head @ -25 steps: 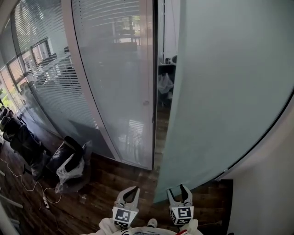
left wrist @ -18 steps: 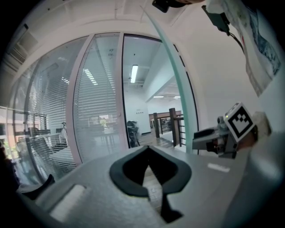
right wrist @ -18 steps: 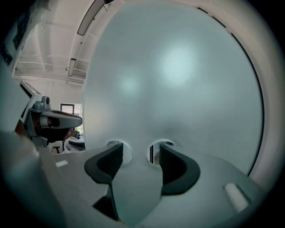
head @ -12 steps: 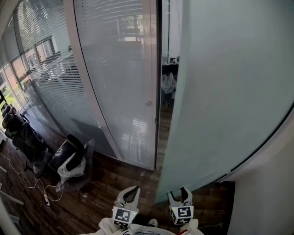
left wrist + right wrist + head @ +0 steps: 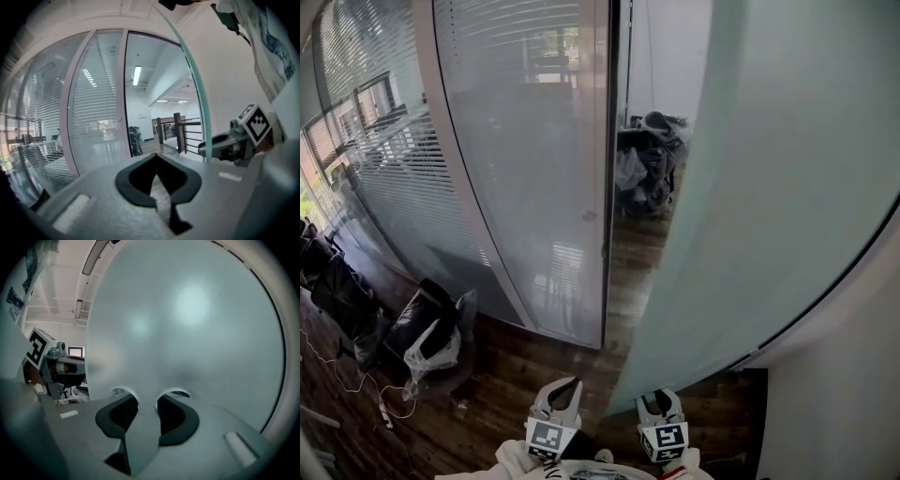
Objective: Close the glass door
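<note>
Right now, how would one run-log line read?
door: ajar | right hand-held gripper: jaws just closed onto door edge | left hand-held gripper: shut, empty

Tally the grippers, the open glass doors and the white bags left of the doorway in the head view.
Grippers: 2 (left gripper, right gripper)
Glass door: 1
White bag: 1
Total: 4
</note>
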`<act>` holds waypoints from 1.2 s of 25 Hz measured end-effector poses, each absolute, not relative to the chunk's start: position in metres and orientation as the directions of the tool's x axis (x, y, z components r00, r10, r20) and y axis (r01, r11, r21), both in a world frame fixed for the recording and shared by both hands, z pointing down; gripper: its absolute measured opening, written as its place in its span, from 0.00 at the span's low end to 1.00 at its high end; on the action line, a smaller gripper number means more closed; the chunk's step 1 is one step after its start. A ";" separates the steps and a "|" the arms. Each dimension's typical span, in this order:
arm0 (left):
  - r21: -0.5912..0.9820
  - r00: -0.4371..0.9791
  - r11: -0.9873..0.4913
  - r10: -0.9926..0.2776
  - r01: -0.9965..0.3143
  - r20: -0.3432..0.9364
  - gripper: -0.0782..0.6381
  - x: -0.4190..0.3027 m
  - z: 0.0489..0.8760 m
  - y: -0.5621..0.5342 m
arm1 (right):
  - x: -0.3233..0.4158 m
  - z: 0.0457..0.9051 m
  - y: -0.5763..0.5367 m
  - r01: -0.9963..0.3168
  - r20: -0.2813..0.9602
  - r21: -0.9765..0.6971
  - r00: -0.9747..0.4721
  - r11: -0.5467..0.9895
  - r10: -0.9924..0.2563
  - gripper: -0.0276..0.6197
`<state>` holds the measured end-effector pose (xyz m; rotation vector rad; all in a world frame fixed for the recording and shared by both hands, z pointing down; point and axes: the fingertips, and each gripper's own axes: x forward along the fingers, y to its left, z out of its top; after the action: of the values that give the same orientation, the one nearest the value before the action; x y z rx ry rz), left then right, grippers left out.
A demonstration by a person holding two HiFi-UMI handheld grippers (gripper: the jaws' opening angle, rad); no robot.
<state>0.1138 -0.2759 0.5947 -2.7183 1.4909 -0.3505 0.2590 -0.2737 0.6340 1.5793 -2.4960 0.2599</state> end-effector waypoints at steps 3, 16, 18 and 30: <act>-0.108 0.513 -0.533 -0.841 -0.839 0.171 0.11 0.113 0.589 -0.286 | 0.258 0.635 -0.277 -0.912 0.231 -0.058 -0.409 0.407 -0.883 0.24; -0.097 0.514 -0.539 -0.834 -0.837 0.201 0.11 0.108 0.598 -0.312 | 0.253 0.635 -0.309 -0.928 0.237 -0.048 -0.369 0.368 -0.899 0.24; -0.097 0.516 -0.540 -0.833 -0.836 0.199 0.11 0.104 0.596 -0.321 | 0.250 0.635 -0.315 -0.931 0.239 -0.046 -0.361 0.361 -0.901 0.24; -0.115 0.545 -0.567 -0.820 -0.816 0.177 0.11 0.095 0.589 -0.372 | 0.239 0.636 -0.356 -0.949 0.258 -0.048 -0.312 0.310 -0.914 0.24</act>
<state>0.0951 -0.3719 0.5894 -2.7444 1.4525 -0.3298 0.2389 -0.3564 0.6358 1.7216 -2.3893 0.2846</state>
